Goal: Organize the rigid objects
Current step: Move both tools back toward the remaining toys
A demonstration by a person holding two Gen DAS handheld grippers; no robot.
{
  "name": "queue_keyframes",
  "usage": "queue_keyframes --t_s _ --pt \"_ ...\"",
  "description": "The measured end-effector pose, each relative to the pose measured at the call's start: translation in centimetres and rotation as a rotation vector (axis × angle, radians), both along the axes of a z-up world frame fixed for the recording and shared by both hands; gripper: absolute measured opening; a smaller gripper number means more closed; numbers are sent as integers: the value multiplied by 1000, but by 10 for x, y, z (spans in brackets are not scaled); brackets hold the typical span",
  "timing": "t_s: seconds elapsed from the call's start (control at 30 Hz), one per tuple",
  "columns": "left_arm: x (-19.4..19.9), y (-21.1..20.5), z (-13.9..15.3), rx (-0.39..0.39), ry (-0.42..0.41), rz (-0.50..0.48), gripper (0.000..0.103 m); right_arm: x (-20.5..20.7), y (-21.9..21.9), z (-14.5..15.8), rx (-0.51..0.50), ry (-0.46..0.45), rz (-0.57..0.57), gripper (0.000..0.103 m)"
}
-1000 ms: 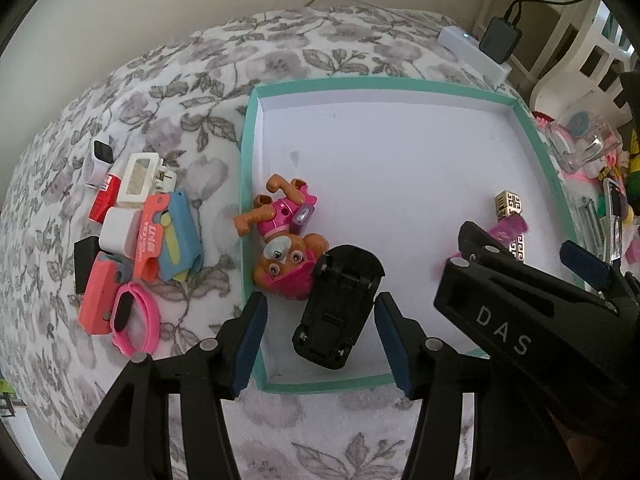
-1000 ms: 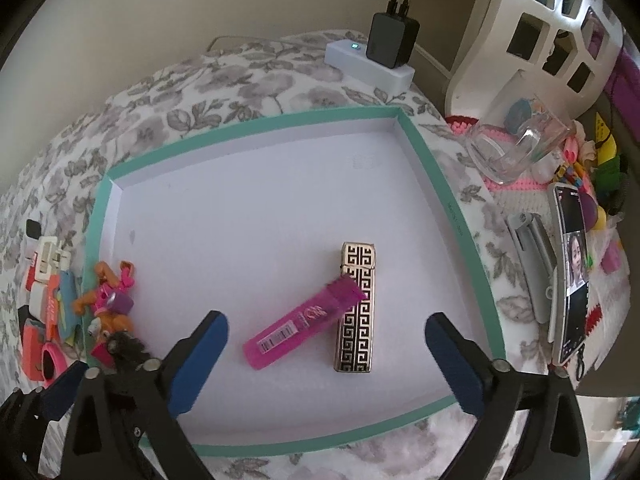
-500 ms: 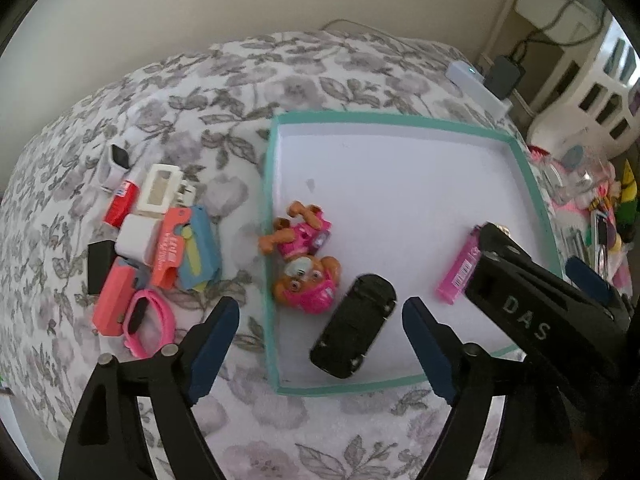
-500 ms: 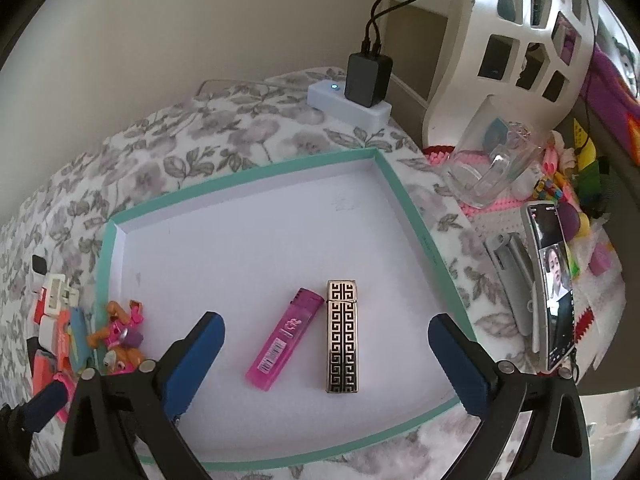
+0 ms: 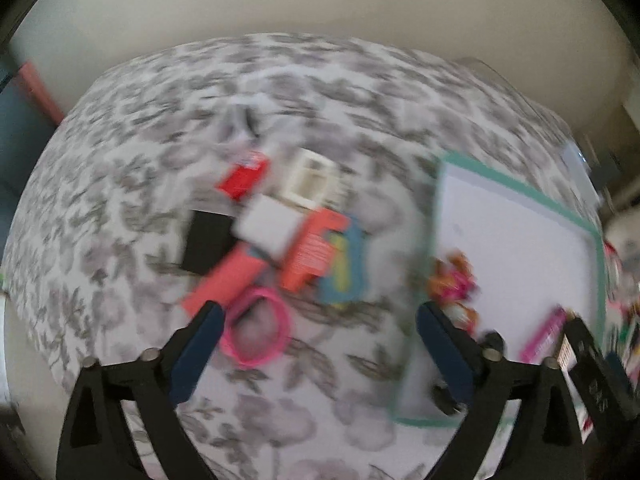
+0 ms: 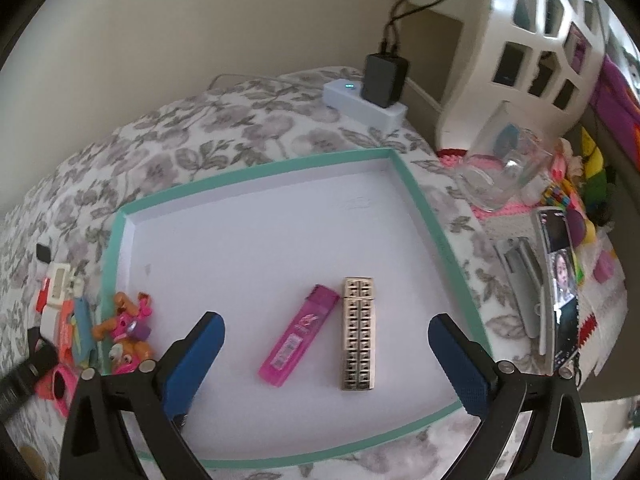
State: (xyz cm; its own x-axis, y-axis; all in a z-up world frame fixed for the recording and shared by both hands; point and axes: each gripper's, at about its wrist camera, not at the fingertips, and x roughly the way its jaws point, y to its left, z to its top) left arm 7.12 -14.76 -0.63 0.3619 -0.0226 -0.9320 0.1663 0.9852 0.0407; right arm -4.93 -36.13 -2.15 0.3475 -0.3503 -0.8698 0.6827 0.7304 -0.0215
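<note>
A teal-rimmed white tray (image 6: 256, 168) lies on the floral bedspread. In it are a pink lighter (image 6: 298, 336), a gold patterned lighter (image 6: 358, 332) and a pink toy pup (image 6: 128, 332). My right gripper (image 6: 326, 364) is open and empty above the two lighters. My left gripper (image 5: 316, 354) is open and empty above the bedspread, over a pink ring (image 5: 256, 332) beside a pile of small objects (image 5: 280, 220). The left wrist view is blurred. The tray (image 5: 516, 184) is at its right.
A white power strip with a black charger (image 6: 372, 88) sits behind the tray. Right of the tray are a glass cup (image 6: 500, 176), a phone (image 6: 560, 280), a white rack (image 6: 532, 40) and colourful clutter. A wall stands behind the bed.
My left gripper let go of the black toy car in the tray, opened wide and swung left over the pile. My right gripper rose and drew back a little.
</note>
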Motion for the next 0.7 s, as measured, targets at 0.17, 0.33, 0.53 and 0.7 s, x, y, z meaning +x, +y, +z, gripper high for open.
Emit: queue_keyframes --t_s 0.17,0.33,0.53,0.7 --pt "18 39 4 32 -18 103 102 14 26 1 17 -13 90 103" --pt "31 78 11 59 -38 191 103 34 65 5 35 -35 224 103" --pt "42 121 21 11 -43 271 103 56 115 4 69 -41 370 103" --pt "48 145 24 14 -45 316 103 72 150 1 105 -46 456 103"
